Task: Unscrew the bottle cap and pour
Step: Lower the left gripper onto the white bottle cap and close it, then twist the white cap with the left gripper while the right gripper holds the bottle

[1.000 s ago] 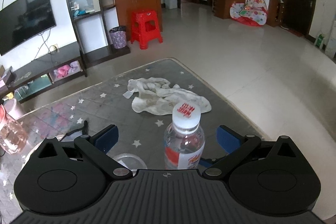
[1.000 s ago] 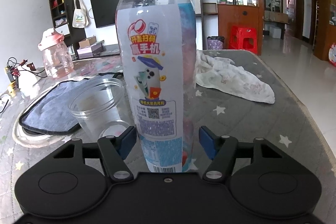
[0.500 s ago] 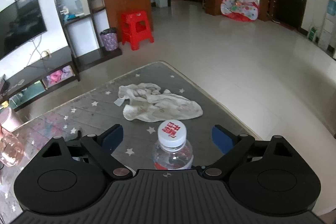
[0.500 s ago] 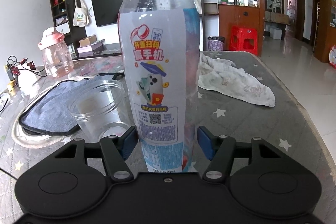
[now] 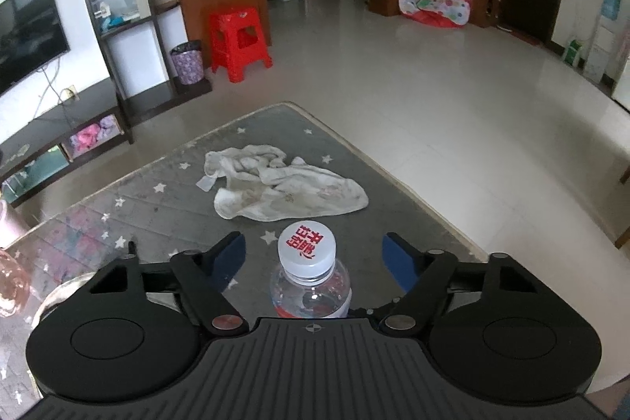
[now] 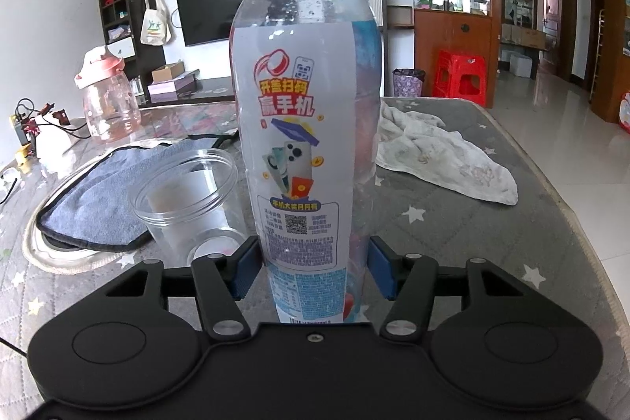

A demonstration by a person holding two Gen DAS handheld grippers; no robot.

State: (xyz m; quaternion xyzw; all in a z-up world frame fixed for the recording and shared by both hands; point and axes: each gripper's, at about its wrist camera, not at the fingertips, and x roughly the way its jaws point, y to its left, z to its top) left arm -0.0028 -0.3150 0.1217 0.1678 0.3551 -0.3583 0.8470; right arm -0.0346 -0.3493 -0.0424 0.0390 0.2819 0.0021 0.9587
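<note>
Early stage: bottle point(image 6: 303, 128) upright on table point(image 6: 492, 243) beside empty cup point(image 6: 189, 199), cap point(image 5: 306, 250) on, right gripper point(image 6: 311, 268) pads flanking its base, contact unclear, left gripper point(image 5: 313, 256) wide around cap; unscrewing, pouring remain.

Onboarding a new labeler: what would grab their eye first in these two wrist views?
The clear labelled water bottle fills the middle of the right wrist view, upright, with the right gripper closed around its lower body. From above, its white cap with red print sits between the open left gripper. A clear plastic cup stands just left of the bottle.
</note>
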